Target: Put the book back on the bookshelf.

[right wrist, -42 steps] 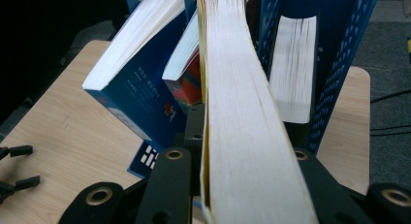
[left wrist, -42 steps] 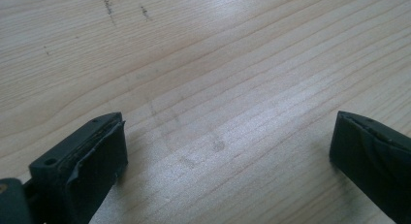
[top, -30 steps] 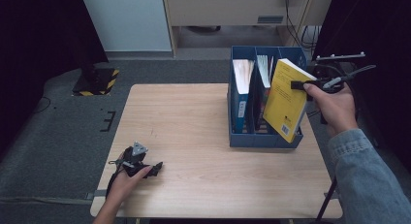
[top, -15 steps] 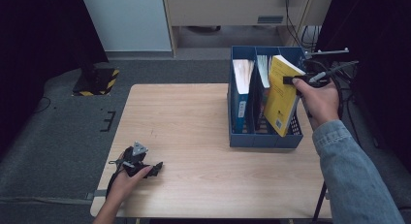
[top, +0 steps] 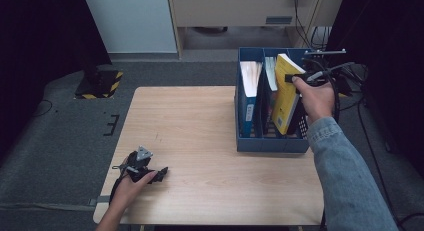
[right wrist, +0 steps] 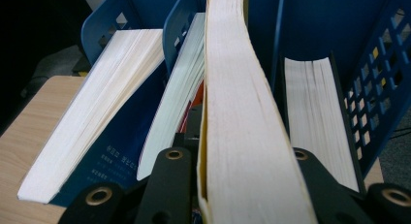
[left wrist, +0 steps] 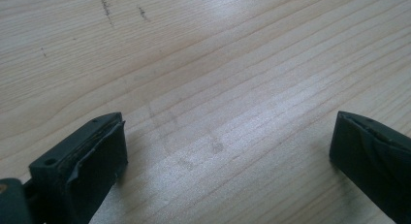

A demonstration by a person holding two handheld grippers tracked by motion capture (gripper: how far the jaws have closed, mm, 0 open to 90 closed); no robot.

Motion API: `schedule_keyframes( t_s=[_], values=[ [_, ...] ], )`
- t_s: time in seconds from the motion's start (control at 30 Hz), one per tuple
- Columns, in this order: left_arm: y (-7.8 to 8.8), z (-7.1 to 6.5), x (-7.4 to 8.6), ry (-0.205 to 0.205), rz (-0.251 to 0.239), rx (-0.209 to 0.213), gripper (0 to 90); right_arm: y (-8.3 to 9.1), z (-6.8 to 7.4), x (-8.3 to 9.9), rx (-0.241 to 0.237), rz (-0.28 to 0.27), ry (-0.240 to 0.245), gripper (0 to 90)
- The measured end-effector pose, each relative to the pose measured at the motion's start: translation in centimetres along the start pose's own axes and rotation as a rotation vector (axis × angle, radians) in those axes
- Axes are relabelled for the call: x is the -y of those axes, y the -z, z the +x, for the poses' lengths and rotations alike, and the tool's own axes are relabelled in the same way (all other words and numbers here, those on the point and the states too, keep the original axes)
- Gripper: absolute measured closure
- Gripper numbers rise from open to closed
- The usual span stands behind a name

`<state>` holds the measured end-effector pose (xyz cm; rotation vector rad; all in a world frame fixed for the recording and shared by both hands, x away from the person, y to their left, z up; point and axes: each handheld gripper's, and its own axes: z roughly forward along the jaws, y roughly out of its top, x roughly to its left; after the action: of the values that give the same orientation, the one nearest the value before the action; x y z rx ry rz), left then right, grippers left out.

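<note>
Our left hand point(top: 131, 183) rests low at the near left, wrapped around the left gripper point(top: 161, 174), which lies nearly flat; its jaws stand wide apart with nothing between them point(left wrist: 228, 156). Our right arm, in a denim sleeve point(top: 345, 176), reaches forward on the far right, wrist bent inward. The right hand point(top: 316, 98) grips the right gripper point(right wrist: 242, 185), jaws clamped on a load.
</note>
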<state>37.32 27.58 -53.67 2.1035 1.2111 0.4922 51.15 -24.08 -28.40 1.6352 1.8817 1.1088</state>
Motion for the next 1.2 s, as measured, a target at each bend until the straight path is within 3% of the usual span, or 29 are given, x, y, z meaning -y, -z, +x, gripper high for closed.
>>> schedule_keyframes(
  t_s=[0.53,1.2],
  values=[
    [0.0,0.0,0.0,-0.001,0.0,0.001,0.0,-2.5,0.6,-0.2,0.018,0.019,-0.013,74.4],
    [0.0,0.0,0.0,-0.005,0.001,0.004,0.0,-3.9,-0.1,1.6,0.017,0.021,-0.019,74.4]
  ],
)
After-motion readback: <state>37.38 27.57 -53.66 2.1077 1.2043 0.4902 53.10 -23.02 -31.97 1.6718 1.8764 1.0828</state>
